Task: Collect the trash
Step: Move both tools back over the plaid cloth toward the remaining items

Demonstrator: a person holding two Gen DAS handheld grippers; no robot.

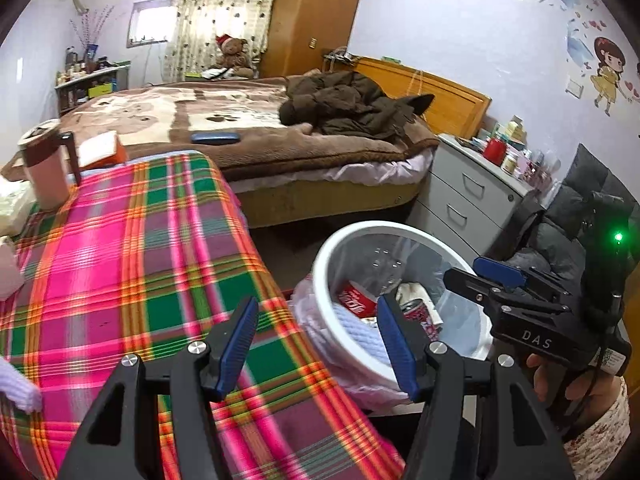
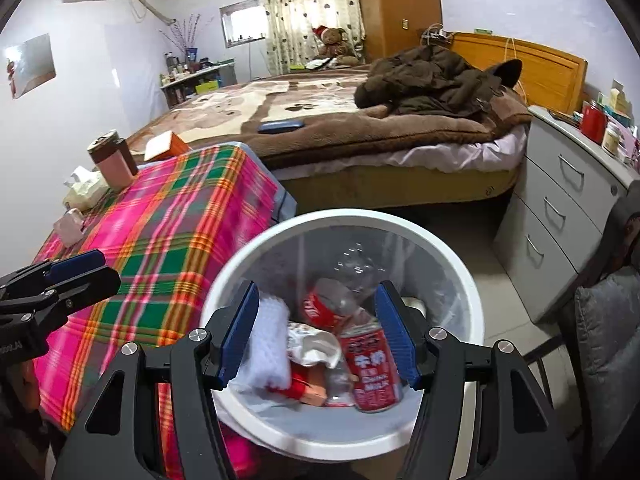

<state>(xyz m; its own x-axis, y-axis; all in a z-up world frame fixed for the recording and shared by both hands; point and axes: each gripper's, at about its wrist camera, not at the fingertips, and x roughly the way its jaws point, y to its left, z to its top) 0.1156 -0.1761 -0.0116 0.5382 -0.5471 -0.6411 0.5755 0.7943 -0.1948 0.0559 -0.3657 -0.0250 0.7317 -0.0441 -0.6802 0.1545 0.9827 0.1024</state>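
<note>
A white waste bin (image 2: pixel 360 216) with a clear liner stands on the floor beside the plaid-covered table (image 2: pixel 168 240). Inside lie a red can (image 2: pixel 374 368), a cola bottle (image 2: pixel 320 308), a white foam net (image 2: pixel 268 344) and a crumpled wrapper (image 2: pixel 316 344). My right gripper (image 2: pixel 318 292) hangs open just above the bin's mouth with nothing between its pads. My left gripper (image 1: pixel 318 308) is open and empty over the table's right edge, the bin (image 1: pixel 384 226) just to its right. The right gripper (image 1: pixel 476 276) shows beyond the bin, held by a hand.
On the table's far end stand a pink-and-brown mug (image 1: pixel 44 168), an orange-and-white box (image 1: pixel 102 150) and tissue packs (image 2: pixel 84 190). A bed (image 1: pixel 280 136) lies behind. Grey drawers (image 2: pixel 560 208) and a chair with a grey jacket (image 2: pixel 608 320) flank the bin on the right.
</note>
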